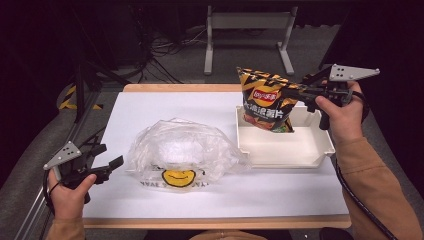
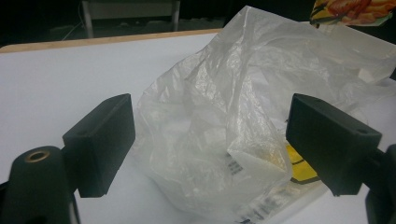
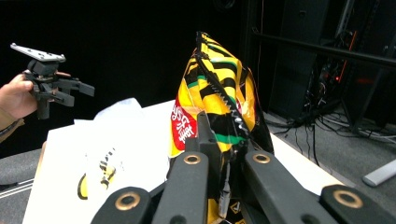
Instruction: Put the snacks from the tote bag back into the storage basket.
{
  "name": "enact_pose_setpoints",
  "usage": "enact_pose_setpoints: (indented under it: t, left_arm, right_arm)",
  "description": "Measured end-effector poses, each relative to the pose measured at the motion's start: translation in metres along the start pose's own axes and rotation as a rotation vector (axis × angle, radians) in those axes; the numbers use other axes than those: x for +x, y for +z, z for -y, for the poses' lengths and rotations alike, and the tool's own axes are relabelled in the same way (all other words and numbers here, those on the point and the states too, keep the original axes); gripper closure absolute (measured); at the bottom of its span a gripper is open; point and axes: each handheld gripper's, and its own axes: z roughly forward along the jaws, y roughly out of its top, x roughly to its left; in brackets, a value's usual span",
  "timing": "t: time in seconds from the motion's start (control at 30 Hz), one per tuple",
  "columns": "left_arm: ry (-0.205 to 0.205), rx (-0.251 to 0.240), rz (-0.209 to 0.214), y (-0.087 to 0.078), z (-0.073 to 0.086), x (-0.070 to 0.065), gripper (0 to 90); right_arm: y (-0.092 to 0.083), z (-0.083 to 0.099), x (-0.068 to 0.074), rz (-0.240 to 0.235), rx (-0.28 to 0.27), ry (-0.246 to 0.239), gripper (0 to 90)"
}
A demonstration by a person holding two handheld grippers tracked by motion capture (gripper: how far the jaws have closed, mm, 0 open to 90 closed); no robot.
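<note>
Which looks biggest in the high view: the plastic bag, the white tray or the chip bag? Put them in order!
1. plastic bag
2. white tray, nearly as big, so that's close
3. chip bag, clearly smallest, held up above the tray

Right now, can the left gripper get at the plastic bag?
Probably yes. The left gripper stands open beside the plastic bag, its jaws facing it with bare table between; the chip bag hangs over the tray.
</note>
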Motion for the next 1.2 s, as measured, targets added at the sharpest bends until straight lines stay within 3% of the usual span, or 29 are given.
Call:
enact_pose_setpoints:
  t: [0.6,1.2]
  left_arm:
    - [0.009,0.003,0.018,0.008,-0.004,0.000,16.3]
    - [0.000,-0.001,0.004,0.002,-0.001,0.003,16.1]
  right_arm:
    - [0.009,0.042,-0.023,0.008,0.052,0.067,90.0]
    - [0.033,0.062,-0.024,-0.037,0.089,0.077,90.0]
